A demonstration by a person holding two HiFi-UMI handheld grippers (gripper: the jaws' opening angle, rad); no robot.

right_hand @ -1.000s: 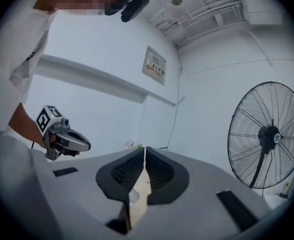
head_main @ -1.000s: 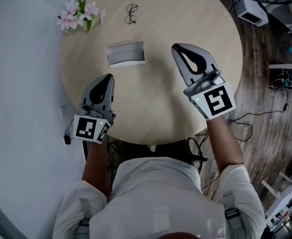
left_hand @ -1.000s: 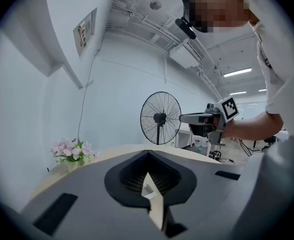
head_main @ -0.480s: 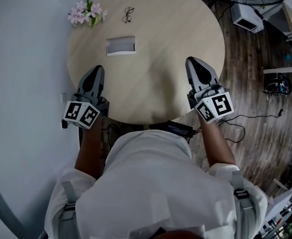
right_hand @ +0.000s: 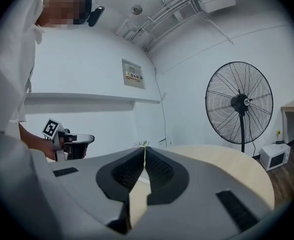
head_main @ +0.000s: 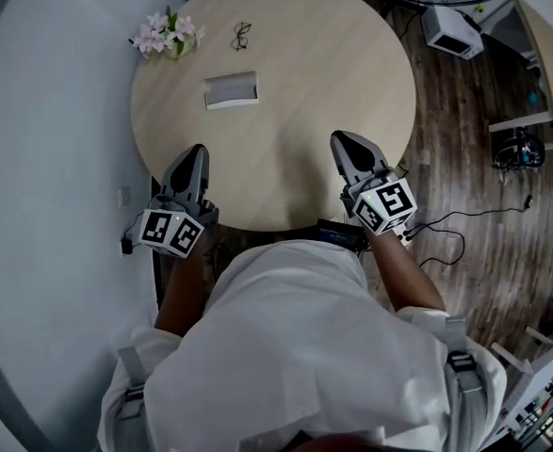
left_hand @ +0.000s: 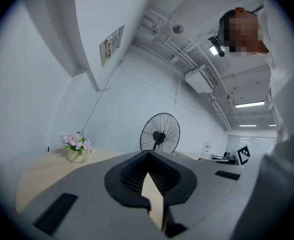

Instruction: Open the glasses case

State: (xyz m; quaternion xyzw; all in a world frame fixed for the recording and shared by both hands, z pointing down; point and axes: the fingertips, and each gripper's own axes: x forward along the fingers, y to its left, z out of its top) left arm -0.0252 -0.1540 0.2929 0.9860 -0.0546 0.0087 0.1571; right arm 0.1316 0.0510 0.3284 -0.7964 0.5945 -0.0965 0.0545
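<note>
The grey rectangular glasses case (head_main: 231,89) lies flat on the far left part of the round wooden table (head_main: 351,73); whether its lid is up I cannot tell. My left gripper (head_main: 198,150) hovers at the table's near left edge, jaws shut and empty (left_hand: 148,155). Over the near right edge my right gripper (head_main: 338,137) is likewise shut on nothing (right_hand: 144,149). Both are well short of the case. From the right gripper view I see the left gripper (right_hand: 70,144) off to the side.
A pair of glasses (head_main: 241,35) and a small pot of pink flowers (head_main: 166,38) sit beyond the case. A standing fan (right_hand: 239,104) and a white box (head_main: 448,30) stand on the wood floor past the table. A white wall runs along the left.
Both grippers have drawn back from the middle of the table to its near edge, and the head view has risen, so the table looks smaller. The case has not moved.
</note>
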